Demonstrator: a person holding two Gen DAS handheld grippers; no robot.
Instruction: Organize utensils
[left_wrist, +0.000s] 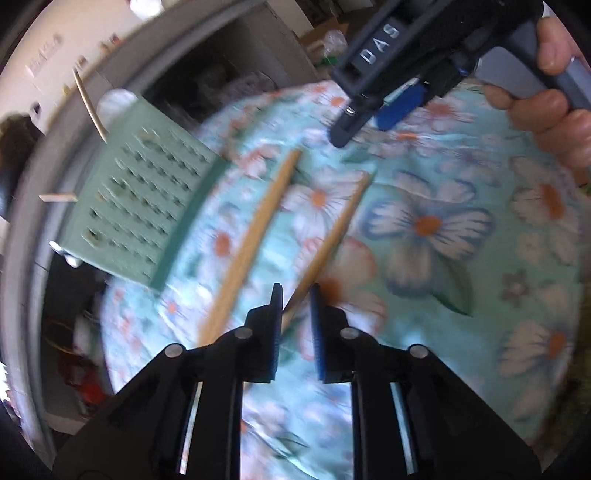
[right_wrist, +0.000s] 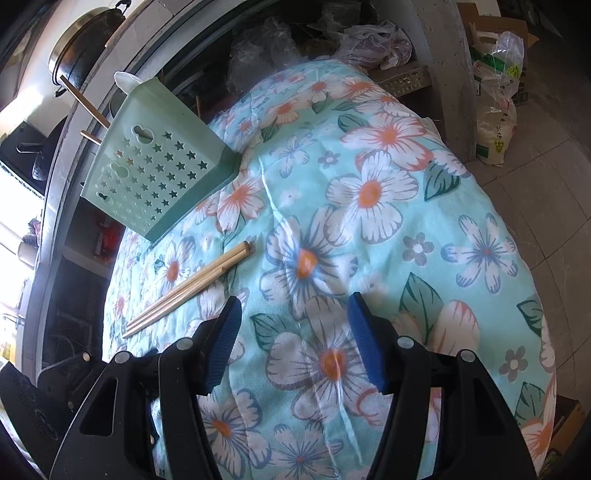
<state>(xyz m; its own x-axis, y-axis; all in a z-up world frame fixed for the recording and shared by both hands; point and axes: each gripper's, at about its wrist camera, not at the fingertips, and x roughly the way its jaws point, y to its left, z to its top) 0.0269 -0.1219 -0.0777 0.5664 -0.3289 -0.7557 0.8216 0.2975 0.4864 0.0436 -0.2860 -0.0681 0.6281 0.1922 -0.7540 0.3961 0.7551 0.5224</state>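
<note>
A wooden chopstick (left_wrist: 332, 240) runs slantwise across the floral cloth (left_wrist: 461, 295), and its near end sits between the pads of my left gripper (left_wrist: 297, 291), which is shut on it. A second chopstick (left_wrist: 251, 240) lies to its left on the cloth. A pale green perforated utensil holder (left_wrist: 140, 206) lies tilted at the cloth's far left, with sticks (left_wrist: 88, 99) poking out of its top. In the right wrist view, my right gripper (right_wrist: 295, 310) hovers open and empty over the cloth (right_wrist: 369, 258), to the right of the chopsticks (right_wrist: 188, 288) and below the holder (right_wrist: 155, 166).
A hand holds the right gripper (left_wrist: 369, 118) at the top right of the left wrist view. A grey counter edge (right_wrist: 55, 177) curves along the left behind the holder. A dark pot (right_wrist: 81, 40) sits at the far left. Plastic bags (right_wrist: 495, 103) stand on the tiled floor (right_wrist: 546, 206).
</note>
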